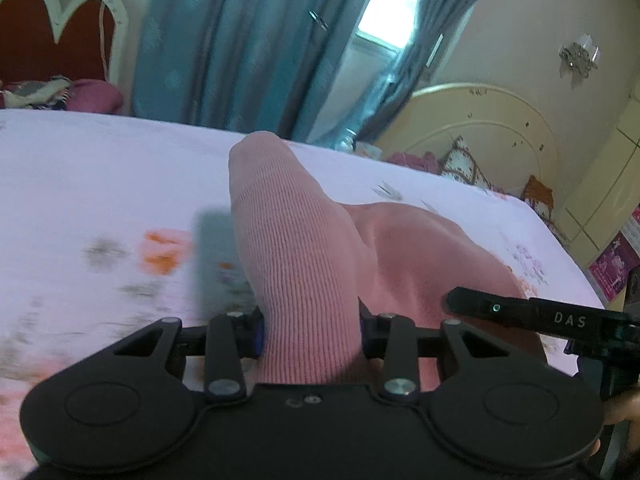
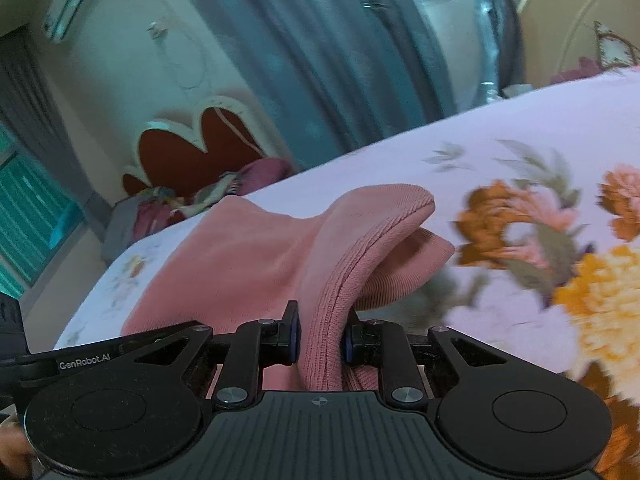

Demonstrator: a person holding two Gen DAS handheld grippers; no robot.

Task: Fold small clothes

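A pink knitted garment (image 1: 304,264) lies on the floral bedsheet (image 1: 80,168), with part of it lifted. My left gripper (image 1: 310,332) is shut on a ribbed fold of it that rises between the jaws. The right gripper's finger (image 1: 520,312) reaches in from the right edge of the left wrist view. In the right wrist view my right gripper (image 2: 320,342) is shut on the ribbed hem of the same pink garment (image 2: 240,256), which spreads to the left over the bedsheet (image 2: 520,128).
Teal curtains (image 1: 240,40) and a window hang behind the bed. A red and white headboard (image 1: 52,28) with pillows and clothes stands at the far left. A cream round headboard (image 1: 488,128) is at the right. The bed's edge drops off at the far right.
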